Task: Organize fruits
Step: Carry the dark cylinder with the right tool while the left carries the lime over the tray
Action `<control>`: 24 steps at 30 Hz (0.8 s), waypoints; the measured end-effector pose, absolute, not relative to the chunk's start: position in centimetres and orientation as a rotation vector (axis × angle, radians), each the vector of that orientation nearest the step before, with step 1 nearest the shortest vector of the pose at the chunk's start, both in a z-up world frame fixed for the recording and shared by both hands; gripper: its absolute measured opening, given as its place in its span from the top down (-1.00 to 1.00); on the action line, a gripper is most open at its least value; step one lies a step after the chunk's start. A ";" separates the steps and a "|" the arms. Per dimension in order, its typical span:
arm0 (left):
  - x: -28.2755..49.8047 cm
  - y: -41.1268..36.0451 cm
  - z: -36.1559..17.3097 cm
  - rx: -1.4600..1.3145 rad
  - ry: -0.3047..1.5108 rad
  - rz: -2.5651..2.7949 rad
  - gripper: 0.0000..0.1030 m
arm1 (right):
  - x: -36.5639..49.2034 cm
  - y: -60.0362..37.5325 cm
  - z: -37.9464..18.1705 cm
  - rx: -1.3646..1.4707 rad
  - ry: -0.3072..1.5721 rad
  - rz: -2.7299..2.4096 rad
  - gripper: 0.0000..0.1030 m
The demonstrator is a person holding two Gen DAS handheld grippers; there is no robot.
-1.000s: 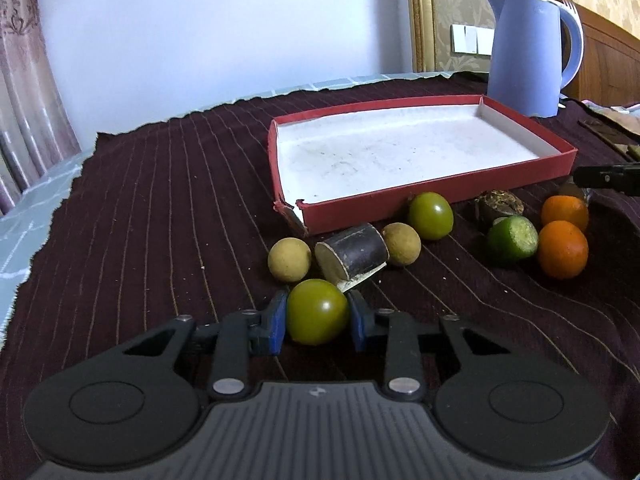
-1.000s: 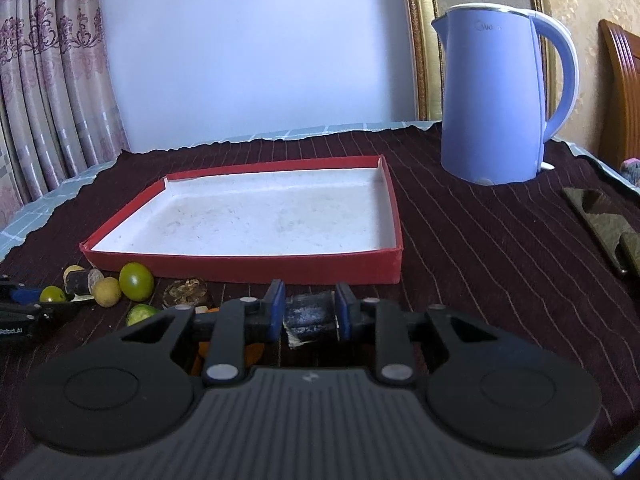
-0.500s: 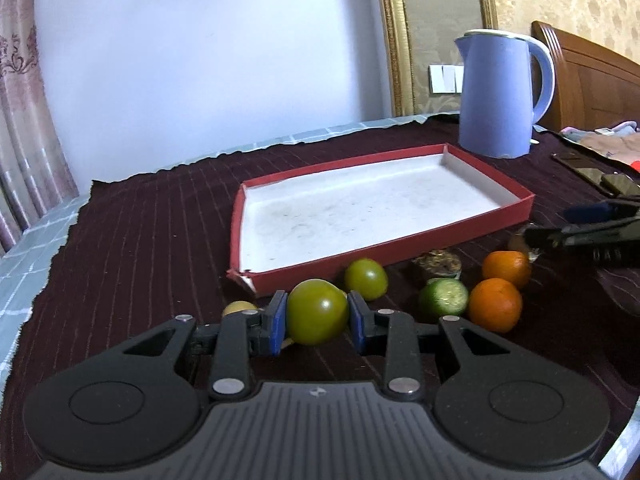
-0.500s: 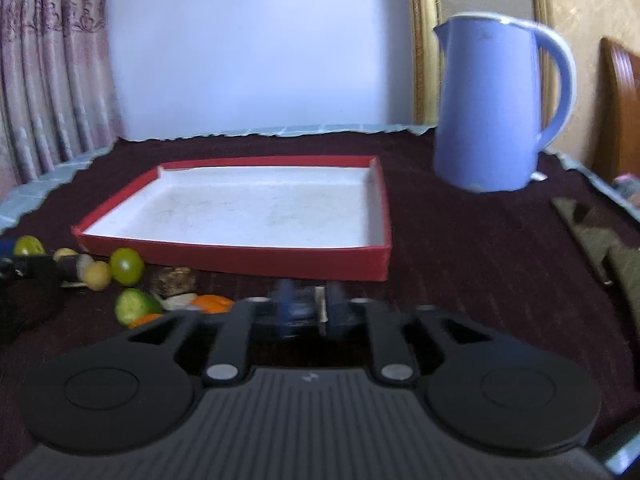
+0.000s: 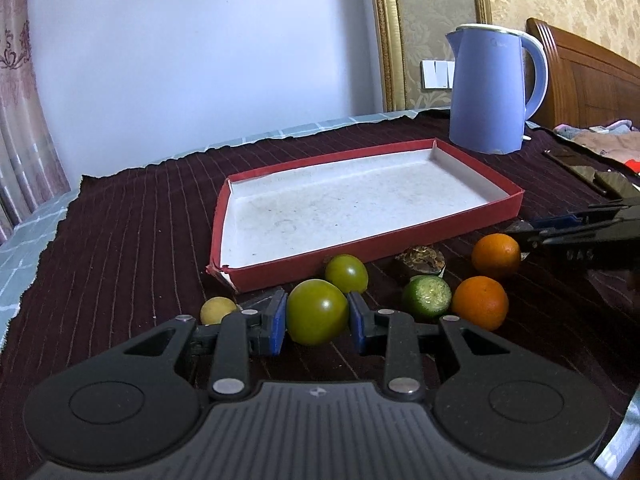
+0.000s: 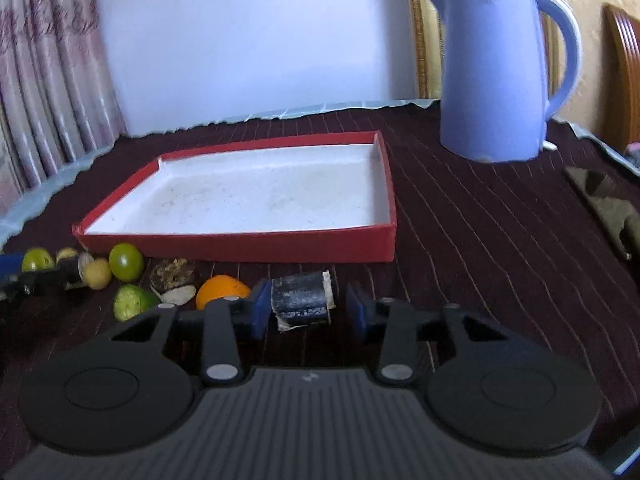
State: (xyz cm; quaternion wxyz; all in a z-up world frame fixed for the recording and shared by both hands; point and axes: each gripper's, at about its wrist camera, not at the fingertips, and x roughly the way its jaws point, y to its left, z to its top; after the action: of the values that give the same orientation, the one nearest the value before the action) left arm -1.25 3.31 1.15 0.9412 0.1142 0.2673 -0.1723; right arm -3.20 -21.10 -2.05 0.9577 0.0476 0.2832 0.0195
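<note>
My left gripper [image 5: 317, 318] is shut on a round green fruit [image 5: 318, 312], held above the dark cloth in front of the red tray [image 5: 516, 204]. In the right wrist view a dark cut cane piece [image 6: 302, 300] lies on the cloth between the blue pads of my right gripper [image 6: 308, 314]. Its jaws are closing, and a gap shows between the piece and the right pad. The red tray [image 6: 240, 246], white inside, holds nothing. Along its front lie another green fruit [image 5: 346, 274], a halved lime [image 5: 426, 298] and two oranges [image 5: 480, 308].
A blue kettle [image 5: 488, 92] stands behind the tray's right corner. A brown lump [image 5: 420, 260] and a small yellow fruit [image 5: 218, 310] lie among the loose fruit. The right gripper's fingers [image 5: 580, 236] reach in from the right edge. Folded cloth lies at far right.
The left gripper rose off the cloth with the green fruit and swung right. The right jaws, earlier shut on the cane piece, have let it go; it now rests between them.
</note>
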 end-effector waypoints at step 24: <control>1.3 -0.9 4.0 0.123 0.518 -0.223 0.39 | -3.9 -19.3 3.8 0.054 0.400 0.081 0.47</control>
State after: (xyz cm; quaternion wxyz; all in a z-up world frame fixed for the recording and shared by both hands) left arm 1.29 -0.86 3.97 0.9586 0.0607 0.2555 -0.1101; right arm -3.92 -19.30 3.76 0.9789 0.0271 0.1985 0.0404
